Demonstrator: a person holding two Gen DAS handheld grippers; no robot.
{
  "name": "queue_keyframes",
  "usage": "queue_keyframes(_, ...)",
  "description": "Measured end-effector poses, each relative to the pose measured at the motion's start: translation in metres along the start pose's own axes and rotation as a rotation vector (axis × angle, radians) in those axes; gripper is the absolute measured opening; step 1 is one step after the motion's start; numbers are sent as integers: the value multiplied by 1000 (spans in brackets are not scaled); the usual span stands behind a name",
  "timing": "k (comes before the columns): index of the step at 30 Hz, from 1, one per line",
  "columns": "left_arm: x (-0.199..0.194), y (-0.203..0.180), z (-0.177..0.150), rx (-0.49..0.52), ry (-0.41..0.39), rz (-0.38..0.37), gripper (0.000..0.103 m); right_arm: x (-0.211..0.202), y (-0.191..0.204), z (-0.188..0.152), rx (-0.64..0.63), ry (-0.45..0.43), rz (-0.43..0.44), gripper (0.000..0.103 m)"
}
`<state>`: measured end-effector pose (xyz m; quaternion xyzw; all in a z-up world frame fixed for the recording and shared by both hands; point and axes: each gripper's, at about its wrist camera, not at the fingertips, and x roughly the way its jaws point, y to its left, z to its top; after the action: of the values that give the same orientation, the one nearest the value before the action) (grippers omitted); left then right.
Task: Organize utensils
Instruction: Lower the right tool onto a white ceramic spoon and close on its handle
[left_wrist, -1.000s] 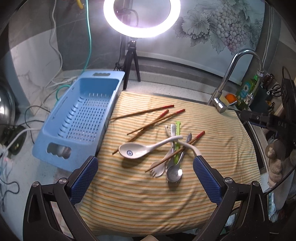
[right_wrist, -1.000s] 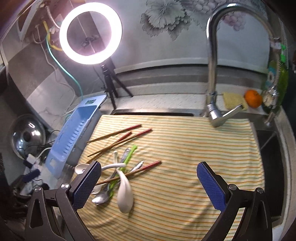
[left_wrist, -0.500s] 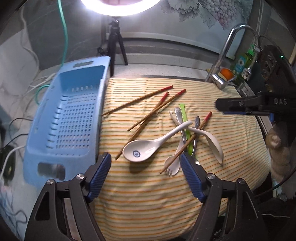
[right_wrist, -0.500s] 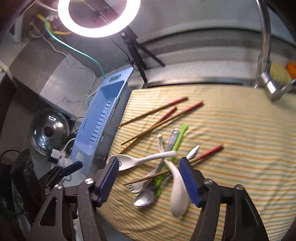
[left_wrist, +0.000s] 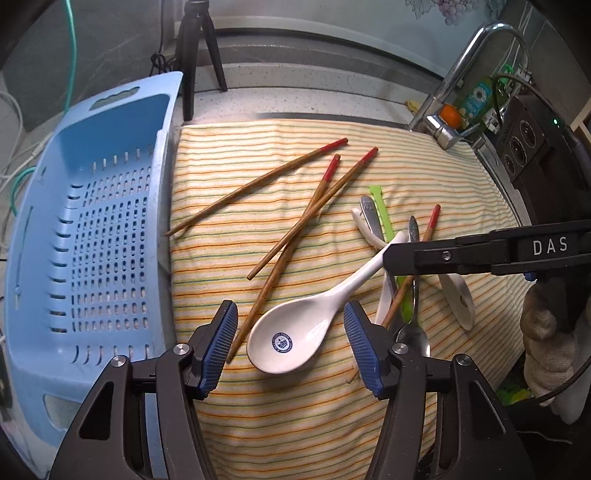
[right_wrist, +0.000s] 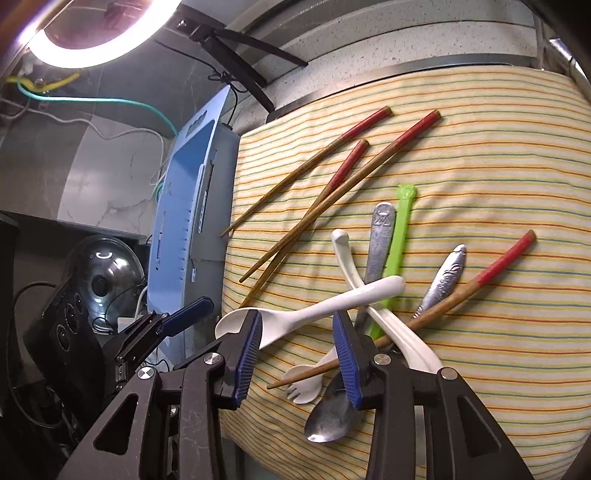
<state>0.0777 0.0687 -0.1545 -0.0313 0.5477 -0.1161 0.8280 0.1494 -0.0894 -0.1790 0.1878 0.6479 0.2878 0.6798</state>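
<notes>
Nothing is sorted yet, as far as I can judge: the blue basket (left_wrist: 92, 236) off my left jaws' outer side shows no utensils on the part of its floor I can see, and every utensil lies on the striped cloth (left_wrist: 295, 424).

My left gripper (left_wrist: 290, 345) is spread wide, holding nothing, with the bowl of the white spoon (left_wrist: 291, 338) sitting between its pads. My right gripper (right_wrist: 297, 349) is likewise unclenched, straddling the same spoon's handle (right_wrist: 332, 301) (not yet pinching it, I think).

The spoon's long axis runs diagonally: bowl nearest my left jaws, handle pointing up and away to the right, resting across a second white spoon (right_wrist: 364, 291). Beyond the left pads, three chopsticks (left_wrist: 295, 225) slant the same way, red tips far. A fourth chopstick (right_wrist: 443, 299), a steel spoon (right_wrist: 328, 417), a fork (right_wrist: 306, 384) and a green stick (right_wrist: 399, 236) are tangled just beside my right jaws.

All of it remains to be moved.
</notes>
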Motion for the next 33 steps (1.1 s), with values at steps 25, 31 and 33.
queue_keyframes(25, 19, -11, -24, 71, 49, 5, 57, 38, 5, 15, -2, 44, -60, 30)
queue_keyframes(31, 24, -15, -28, 114, 55, 13, 55, 47, 12, 17, -18, 49, -80, 30)
queue_keyframes(33, 26, -19, -30, 131, 54, 22, 44, 48, 13, 18, -21, 48, -84, 30)
